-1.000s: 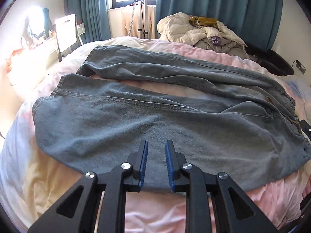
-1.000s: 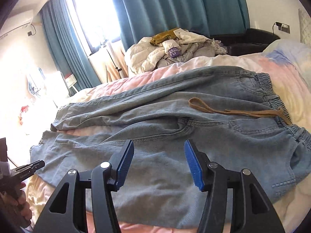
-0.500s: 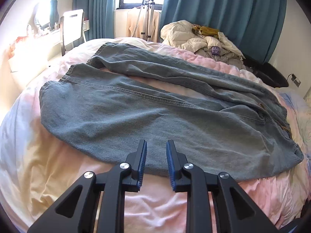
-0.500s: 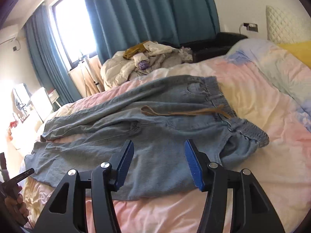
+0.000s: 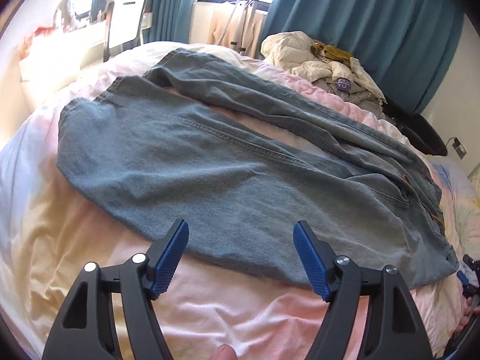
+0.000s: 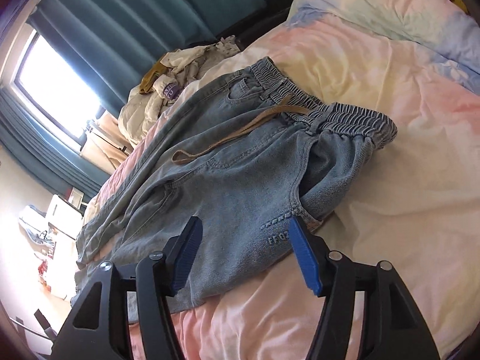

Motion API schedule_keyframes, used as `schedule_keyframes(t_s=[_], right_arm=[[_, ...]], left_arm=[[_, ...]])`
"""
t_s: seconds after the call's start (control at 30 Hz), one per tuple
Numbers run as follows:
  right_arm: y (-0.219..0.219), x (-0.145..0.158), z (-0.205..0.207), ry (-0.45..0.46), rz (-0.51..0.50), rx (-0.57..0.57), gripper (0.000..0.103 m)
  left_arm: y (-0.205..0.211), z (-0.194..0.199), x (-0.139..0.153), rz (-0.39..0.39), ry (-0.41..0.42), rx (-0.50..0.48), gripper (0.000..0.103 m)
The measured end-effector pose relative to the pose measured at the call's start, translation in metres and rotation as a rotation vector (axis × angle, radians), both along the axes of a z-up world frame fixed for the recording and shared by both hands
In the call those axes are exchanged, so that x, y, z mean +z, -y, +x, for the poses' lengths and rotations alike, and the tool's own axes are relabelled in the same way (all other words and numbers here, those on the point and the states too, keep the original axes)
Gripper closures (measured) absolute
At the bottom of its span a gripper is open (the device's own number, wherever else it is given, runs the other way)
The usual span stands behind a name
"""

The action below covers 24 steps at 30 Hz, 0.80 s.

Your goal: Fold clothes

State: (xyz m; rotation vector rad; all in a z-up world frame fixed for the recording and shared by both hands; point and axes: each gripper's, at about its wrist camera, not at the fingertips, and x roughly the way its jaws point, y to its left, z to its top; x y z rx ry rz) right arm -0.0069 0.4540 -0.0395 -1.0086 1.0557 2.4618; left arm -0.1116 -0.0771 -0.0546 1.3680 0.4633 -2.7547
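While both jaws are opening with nothing between them, I judge the jeans [image 5: 228,180] soft, floppy (fairly heavy): left gripper [image 5: 240,258] takes the near leg edge, right gripper [image 6: 249,252] the hip seam.

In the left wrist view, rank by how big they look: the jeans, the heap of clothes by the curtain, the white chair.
1. jeans, by far the largest, spread across the bed.
2. heap of clothes.
3. white chair.
The heap and the chair sit farther from the camera, so their true sizes stay unsure.
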Motion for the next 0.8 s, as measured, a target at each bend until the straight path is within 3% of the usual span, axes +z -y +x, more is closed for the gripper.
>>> schedule_keyframes(t_s=[0.03,0.2,0.27,0.37,0.47,0.57,0.8], right_arm=[[-0.001,0.0,0.0,-0.004,0.0,-0.007,0.027],[0.001,0.002,-0.003,0.005,0.023,-0.015,0.026],[0.002,0.001,-0.004,0.004,0.017,-0.017,0.026],[-0.006,-0.003,-0.001,0.004,-0.017,-0.056,0.026],[-0.019,-0.01,0.007,0.003,-0.072,-0.132,0.026],[-0.033,-0.02,0.019,-0.007,-0.157,-0.221,0.026],[-0.055,-0.053,0.044,-0.043,-0.387,-0.366,0.026]], left_arm=[[0.008,-0.003,-0.003,0.032,0.023,0.018,0.029],[0.059,-0.011,-0.01,0.249,0.067,0.07,0.029],[0.083,-0.012,-0.01,0.354,0.07,0.086,0.029],[0.116,-0.008,-0.007,0.448,0.04,0.125,0.029],[0.137,-0.006,-0.013,0.465,0.056,0.176,0.029],[0.152,-0.007,-0.031,0.5,0.123,0.215,0.029],[0.18,-0.023,-0.063,0.625,0.133,0.303,0.029]])
